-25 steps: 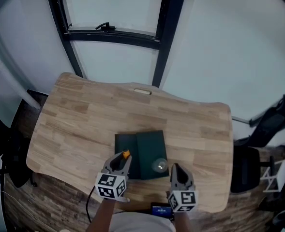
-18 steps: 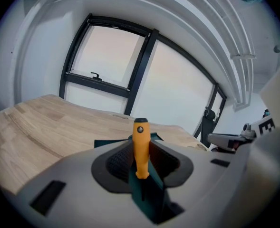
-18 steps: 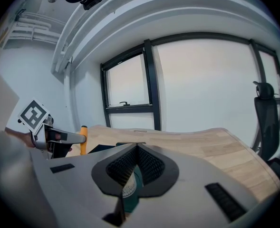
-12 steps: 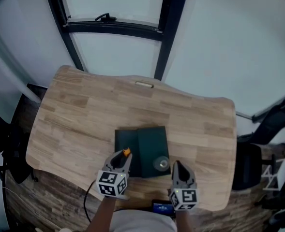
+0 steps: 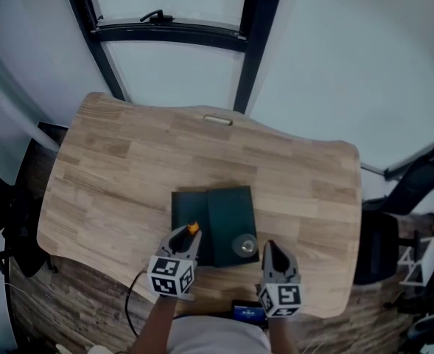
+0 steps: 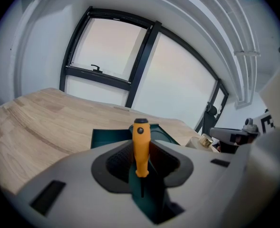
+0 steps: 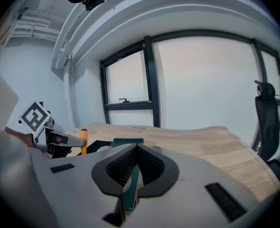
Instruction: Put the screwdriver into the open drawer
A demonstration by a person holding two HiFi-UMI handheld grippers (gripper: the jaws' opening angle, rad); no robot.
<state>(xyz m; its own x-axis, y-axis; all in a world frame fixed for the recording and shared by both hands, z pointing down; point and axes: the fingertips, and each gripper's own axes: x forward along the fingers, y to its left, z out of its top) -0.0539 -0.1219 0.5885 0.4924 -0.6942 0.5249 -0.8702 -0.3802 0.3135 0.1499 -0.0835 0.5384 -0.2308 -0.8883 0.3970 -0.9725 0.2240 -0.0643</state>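
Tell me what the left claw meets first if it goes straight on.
Probably the green drawer unit, right ahead of the left claw, which grips the screwdriver; depth is unclear.

It looks like an office or a study room. A pale butcher-block desk with rounded corners stands on wood-plank flooring. At 12 o'clock from it is a black-framed window with a latch handle, set in plain white walls. A black office chair stands at 3 o'clock, and dark seating at 9 o'clock.
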